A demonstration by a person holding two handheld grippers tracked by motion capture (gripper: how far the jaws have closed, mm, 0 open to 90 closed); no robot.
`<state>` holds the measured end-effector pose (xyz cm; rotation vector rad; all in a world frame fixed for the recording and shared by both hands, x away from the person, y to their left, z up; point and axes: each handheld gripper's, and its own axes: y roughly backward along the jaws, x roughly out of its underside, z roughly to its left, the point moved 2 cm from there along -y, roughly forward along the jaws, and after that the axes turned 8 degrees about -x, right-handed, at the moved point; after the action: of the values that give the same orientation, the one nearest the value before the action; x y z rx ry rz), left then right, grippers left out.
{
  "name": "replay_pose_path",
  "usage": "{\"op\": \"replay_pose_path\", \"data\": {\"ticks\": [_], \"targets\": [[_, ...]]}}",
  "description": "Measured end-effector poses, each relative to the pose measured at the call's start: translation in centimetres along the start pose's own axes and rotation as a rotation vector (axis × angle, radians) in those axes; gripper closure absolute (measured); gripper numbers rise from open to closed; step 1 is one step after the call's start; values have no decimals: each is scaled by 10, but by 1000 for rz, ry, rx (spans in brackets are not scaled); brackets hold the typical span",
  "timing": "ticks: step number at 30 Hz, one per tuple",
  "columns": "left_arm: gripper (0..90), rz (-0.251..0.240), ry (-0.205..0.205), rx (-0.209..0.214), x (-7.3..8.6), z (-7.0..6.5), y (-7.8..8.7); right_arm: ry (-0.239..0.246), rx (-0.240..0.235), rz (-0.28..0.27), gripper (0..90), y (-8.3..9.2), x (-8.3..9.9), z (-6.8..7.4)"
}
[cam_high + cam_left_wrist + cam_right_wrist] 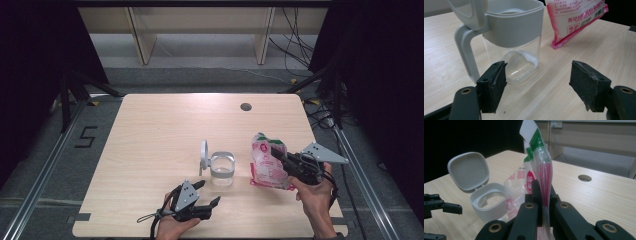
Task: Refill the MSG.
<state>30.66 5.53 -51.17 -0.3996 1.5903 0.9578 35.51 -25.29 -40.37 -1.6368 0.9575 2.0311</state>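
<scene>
A clear jar (222,169) with a grey collar stands near the table's middle, its hinged grey lid (204,154) flipped open to the left. A little white powder lies in the jar (517,37) at the bottom. To its right a pink and white bag (266,162) stands upright, and my right gripper (278,155) is shut on its side edge. In the right gripper view the jaws (544,192) pinch the bag (539,162) beside the open jar (489,202). My left gripper (209,193) rests open near the front edge, its pads (492,85) apart, just short of the jar.
A round cable hole (245,106) sits in the table's far right part. The wooden table (155,130) ends close behind both hands. Beyond the far edge are a wooden frame (142,40) and loose cables (300,50) on the floor.
</scene>
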Motion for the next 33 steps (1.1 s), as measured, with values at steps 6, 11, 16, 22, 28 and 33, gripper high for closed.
{"op": "replay_pose_path", "data": {"ticks": [6, 11, 16, 22, 28, 33], "targets": [[285, 12, -34, 31, -3, -11, -8, -33, -31, 5, 900, 1, -3, 7], [285, 30, -75, 49, -7, -24, -20, 26, -32, -8, 900, 3, -10, 9], [285, 31, -82, 70, -12, -38, -28, 4, -58, -15, 900, 8, -16, 18], [287, 50, -104, 90, -19, -49, -42, 31, -76, -3, 900, 17, -28, 30], [293, 54, -98, 84, -20, -55, -53, 57, -116, -12, 900, 19, -37, 39], [298, 65, -101, 94, -20, -59, -62, 78, -126, -13, 900, 19, -41, 46]]}}
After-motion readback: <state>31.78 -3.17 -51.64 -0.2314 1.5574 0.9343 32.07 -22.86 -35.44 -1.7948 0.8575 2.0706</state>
